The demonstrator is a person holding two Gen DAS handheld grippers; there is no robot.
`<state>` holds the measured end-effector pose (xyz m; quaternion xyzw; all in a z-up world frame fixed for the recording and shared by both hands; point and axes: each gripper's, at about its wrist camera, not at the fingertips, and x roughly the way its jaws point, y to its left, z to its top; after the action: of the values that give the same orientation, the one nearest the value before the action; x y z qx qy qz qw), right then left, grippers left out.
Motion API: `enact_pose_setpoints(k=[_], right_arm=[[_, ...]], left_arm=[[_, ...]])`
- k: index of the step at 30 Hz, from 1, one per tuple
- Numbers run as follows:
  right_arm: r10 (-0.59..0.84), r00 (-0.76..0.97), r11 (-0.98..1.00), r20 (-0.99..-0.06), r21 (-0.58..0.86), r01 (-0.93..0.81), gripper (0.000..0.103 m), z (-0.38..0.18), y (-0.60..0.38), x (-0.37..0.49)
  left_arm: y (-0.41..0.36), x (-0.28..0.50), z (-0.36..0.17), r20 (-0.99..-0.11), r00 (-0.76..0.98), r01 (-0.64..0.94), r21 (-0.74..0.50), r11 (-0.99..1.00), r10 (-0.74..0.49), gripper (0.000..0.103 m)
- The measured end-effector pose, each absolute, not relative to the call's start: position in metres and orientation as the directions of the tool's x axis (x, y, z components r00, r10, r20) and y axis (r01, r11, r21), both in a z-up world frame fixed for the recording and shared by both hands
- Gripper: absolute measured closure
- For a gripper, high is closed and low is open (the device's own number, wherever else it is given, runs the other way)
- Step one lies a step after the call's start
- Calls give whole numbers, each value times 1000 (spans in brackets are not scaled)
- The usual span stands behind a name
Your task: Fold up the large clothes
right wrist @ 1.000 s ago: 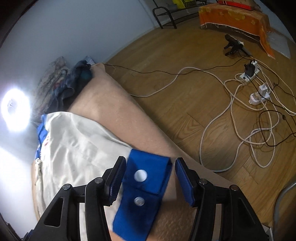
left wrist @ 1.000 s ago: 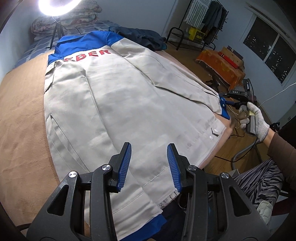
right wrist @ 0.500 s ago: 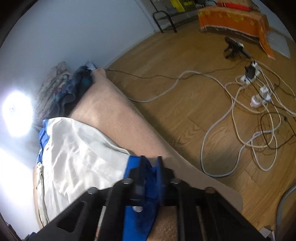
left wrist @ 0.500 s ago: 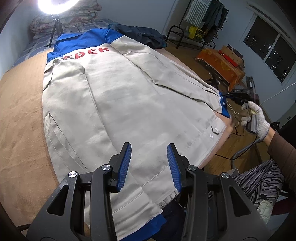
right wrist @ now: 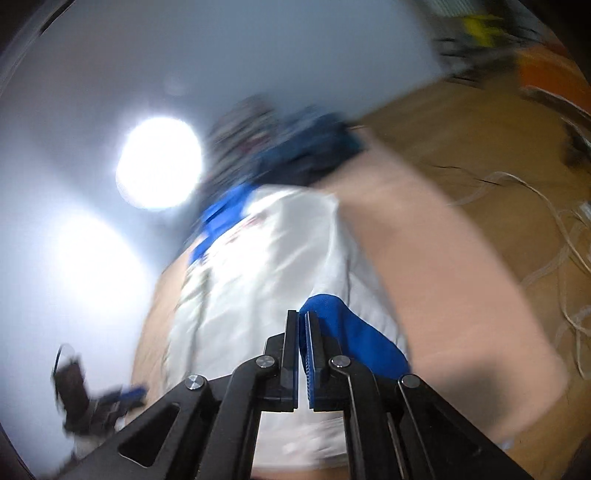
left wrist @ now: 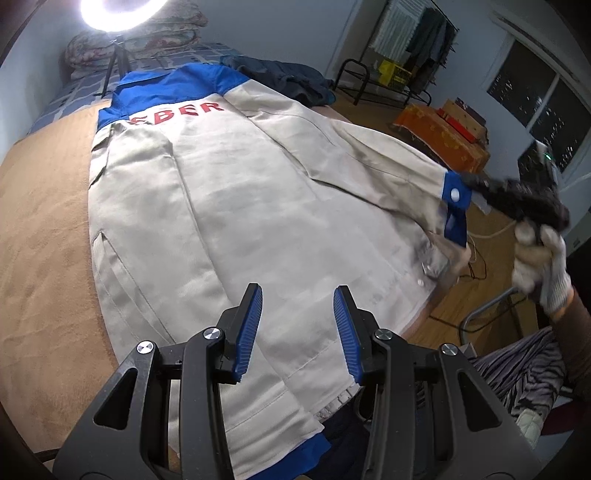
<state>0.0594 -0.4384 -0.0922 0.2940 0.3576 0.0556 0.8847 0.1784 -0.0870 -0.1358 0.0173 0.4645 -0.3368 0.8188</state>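
Note:
A large beige work jacket (left wrist: 240,206) with blue shoulders and red lettering lies back-up on a brown bed cover (left wrist: 40,229). My left gripper (left wrist: 297,306) is open and empty, hovering over the jacket's lower hem. My right gripper (right wrist: 298,317) is shut on the blue cuff (right wrist: 354,332) of the right sleeve. In the left wrist view the cuff (left wrist: 456,195) is lifted off the bed at the jacket's right edge, with the right gripper (left wrist: 476,182) at it. The right wrist view is blurred by motion.
A ring light (left wrist: 114,14) stands behind the bed by folded bedding (left wrist: 136,40). A dark garment (left wrist: 280,77) lies at the bed's far right corner. Wooden floor with cables (right wrist: 554,221) lies right of the bed, with a clothes rack (left wrist: 402,62) and an orange-covered box (left wrist: 439,136).
My right gripper closed on the blue cuff and lifted the sleeve end up off the bed, tilting upward. My left gripper stayed open over the hem.

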Motion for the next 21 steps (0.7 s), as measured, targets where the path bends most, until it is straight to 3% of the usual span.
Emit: enact_pose_setpoints(k=[3,9,15,17,19,21], right_arm=[[422,678,825,-602,565,-11,103,-93,-387,68],[561,458,822,-689,526,-216,103,-131,-281,72],[534,320,839,-782,442,-318,102,-165,-230,63],[578,304,809,-757,483,-334,96,-163,-236,63],[598,315,797,-737,504,-334,73,-155,-242,64],[632,339,772,-697,534,-344,71,-141,-251,68]], left_arm=[[-79,184,-134,-760,347,534,-321,782,-549,62],[-63,192,-131,-743,370,474,-365,801,-558,62],[-65,191,-143,-757,327,452,-399,797,-565,62],[-71,187,-146,-764,317,465,-390,795,-561,62],[-77,184,-147,-766,305,476,-391,787,-565,62],[-83,181,-150,-764,283,477,-412,776,-580,62]])
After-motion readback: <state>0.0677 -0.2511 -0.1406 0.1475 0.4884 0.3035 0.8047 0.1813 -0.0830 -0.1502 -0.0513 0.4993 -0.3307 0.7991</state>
